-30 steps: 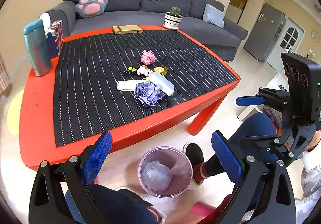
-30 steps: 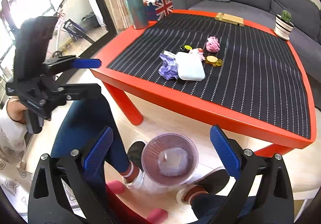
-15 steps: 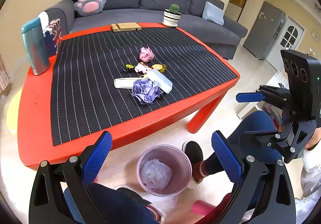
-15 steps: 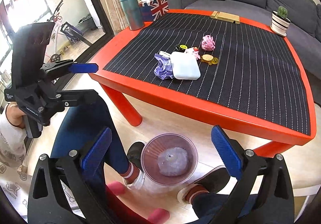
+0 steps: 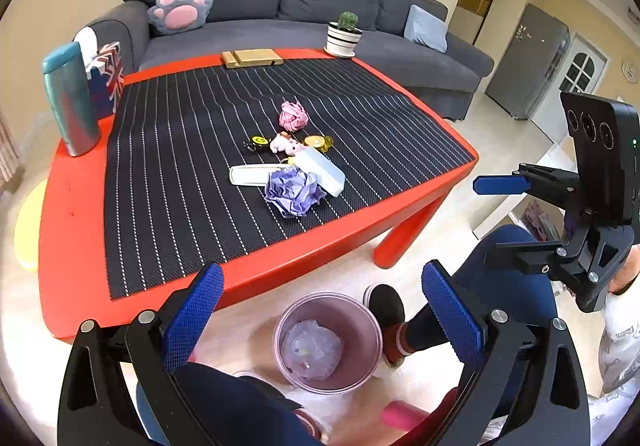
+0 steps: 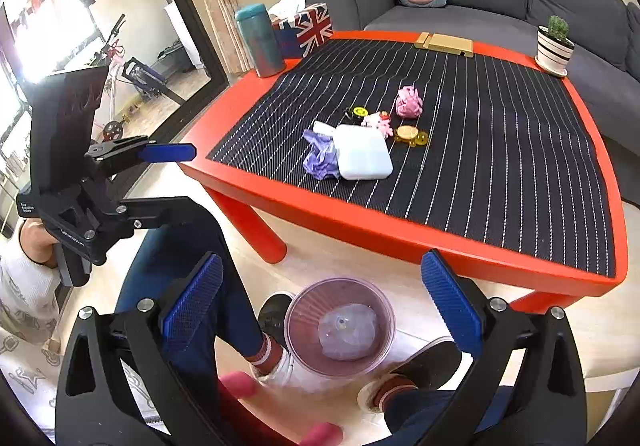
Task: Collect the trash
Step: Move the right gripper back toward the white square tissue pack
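On the striped black mat of the red worktop, the crumpled lilac paper ball lies nearest the front edge, touching a flat white plastic case. It looks light, soft and crushable, with no clear long axis; a pinch across its bulging middle should hold. Further back and to the right, the smaller crumpled pink paper wad sits apart, equally light and roundish. The translucent pink waste bin stands on the floor below the edge, mouth up. The left gripper and right gripper both hang over the bin, jaws spread wide, holding nothing.
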`<state>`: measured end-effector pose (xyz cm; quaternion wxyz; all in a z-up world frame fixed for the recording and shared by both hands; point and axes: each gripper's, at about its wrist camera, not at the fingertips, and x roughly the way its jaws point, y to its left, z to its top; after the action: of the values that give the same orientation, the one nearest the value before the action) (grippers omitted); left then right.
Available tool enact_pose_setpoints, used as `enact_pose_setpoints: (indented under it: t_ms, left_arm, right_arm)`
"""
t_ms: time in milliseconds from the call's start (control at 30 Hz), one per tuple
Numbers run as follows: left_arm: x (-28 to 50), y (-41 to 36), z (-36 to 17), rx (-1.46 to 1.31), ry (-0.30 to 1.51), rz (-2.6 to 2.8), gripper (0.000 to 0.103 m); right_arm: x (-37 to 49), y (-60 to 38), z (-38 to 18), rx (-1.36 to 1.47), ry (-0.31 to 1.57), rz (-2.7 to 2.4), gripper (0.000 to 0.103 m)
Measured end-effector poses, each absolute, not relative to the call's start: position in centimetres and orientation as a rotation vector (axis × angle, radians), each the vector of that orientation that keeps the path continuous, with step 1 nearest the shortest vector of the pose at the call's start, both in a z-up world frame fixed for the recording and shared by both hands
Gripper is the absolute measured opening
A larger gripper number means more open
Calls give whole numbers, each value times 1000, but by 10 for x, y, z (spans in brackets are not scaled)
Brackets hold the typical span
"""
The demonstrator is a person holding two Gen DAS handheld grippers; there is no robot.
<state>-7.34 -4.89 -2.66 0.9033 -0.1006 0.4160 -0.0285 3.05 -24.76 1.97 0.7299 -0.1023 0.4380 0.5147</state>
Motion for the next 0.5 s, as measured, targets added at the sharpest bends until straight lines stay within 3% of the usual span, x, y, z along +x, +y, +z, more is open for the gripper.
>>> enact_pose_setpoints:
  t_ms: [500]
  left_arm:
    - [-60, -29, -16, -224, 848, -34, 95]
  right_arm:
    - [78, -208, 23, -248, 987, 1208, 98]
